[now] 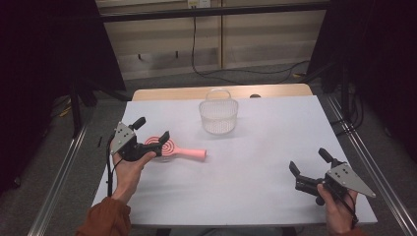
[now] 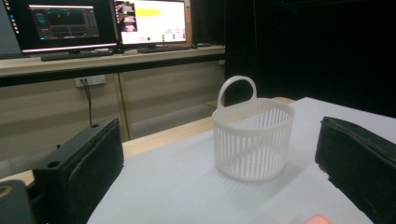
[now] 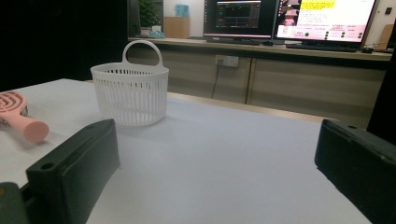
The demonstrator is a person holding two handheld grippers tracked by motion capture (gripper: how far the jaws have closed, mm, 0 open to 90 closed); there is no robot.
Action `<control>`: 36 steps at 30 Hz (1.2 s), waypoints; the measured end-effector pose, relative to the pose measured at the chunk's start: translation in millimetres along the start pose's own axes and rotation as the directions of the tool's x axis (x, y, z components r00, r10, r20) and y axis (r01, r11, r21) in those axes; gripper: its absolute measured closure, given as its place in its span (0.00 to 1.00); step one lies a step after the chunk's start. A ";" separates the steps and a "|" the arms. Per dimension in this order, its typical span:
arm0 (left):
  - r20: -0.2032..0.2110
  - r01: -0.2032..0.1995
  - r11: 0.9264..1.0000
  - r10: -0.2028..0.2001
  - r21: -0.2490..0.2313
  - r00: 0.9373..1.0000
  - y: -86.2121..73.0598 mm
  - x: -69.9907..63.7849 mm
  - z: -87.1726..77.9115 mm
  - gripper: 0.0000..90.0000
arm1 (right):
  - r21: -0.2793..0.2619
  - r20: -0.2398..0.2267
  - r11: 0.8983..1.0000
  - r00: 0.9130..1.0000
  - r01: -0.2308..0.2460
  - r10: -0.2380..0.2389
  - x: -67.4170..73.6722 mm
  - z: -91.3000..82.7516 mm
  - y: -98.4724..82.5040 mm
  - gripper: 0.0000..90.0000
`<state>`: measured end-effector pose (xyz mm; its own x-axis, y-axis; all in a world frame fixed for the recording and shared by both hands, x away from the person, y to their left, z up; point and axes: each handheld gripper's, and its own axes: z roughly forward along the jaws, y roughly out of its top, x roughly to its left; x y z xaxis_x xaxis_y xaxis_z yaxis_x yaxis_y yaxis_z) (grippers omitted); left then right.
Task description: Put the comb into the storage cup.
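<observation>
Views: from above you see your left claw (image 1: 153, 129) over the round head of the pink hairbrush (image 1: 178, 151), while your left gripper view looks past it to the white basket (image 2: 253, 139) and catches just a pink sliver of the brush (image 2: 317, 219) at the bottom edge between the jaws
Right gripper view: here you get the brush (image 3: 21, 117) from the side, handle end toward you, far off to the left of your right claw's jaws, and the basket (image 3: 130, 91) behind it; two lit monitors (image 3: 289, 18) stand on a desk beyond the table
Hairbrush: pink, with a round head of ringed slots and a straight thick handle ending in a blunt tip; it lies flat on the white table (image 1: 255, 172), handle pointing away from your left claw toward the middle of the table
Left claw: released, jaws spread wide and gripping nothing; from above one jaw shows across the brush head and the other well behind it, and whether it touches the brush you cannot tell
Right claw (image 1: 309, 161): released too, jaws apart over bare table, well apart from the brush
Basket: white, slatted, with a loop handle (image 1: 218, 92), upright and beyond the brush from your left claw, apart from it
</observation>
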<state>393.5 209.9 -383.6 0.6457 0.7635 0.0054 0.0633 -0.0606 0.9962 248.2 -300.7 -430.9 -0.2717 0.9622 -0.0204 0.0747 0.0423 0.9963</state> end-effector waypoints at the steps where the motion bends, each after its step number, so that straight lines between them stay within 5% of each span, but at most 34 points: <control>1: 0.005 -0.004 1.000 0.004 0.006 1.000 0.7 -1.0 2.1 0.02 | 0.002 -0.005 1.000 1.000 0.001 -0.001 0.0 -0.1 0.0 0.00; 7: -0.008 -0.042 0.999 0.041 -0.011 0.999 0.4 1.2 4.1 0.02 | 0.007 -0.007 1.000 1.000 -0.009 0.009 0.2 0.3 -0.4 0.00; 19: -0.046 -0.015 1.000 0.014 -0.006 0.999 2.9 15.4 11.8 0.03 | 0.005 -0.019 1.000 1.000 -0.010 0.010 0.4 0.8 -0.5 0.00; 21: -0.053 -0.041 0.999 0.041 0.003 0.998 5.2 19.4 14.9 0.03 | 0.004 -0.020 1.000 1.000 -0.011 0.011 0.2 1.0 -0.5 0.00; 34: -0.046 -0.051 0.999 0.051 0.005 0.998 9.3 31.0 34.2 0.05 | 0.007 -0.024 1.000 1.000 -0.010 0.010 0.1 1.4 -0.8 0.00; 36: -0.058 -0.079 0.997 0.079 0.000 0.995 10.1 36.5 40.5 0.07 | 0.007 -0.026 1.000 1.000 -0.009 0.009 0.4 1.3 -0.7 0.00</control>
<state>448.5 211.1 -377.0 0.6035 0.7923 0.0891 0.0124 -0.1210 0.9926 249.3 -300.0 -431.7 -0.2954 0.9553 -0.0092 0.0836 0.0354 0.9959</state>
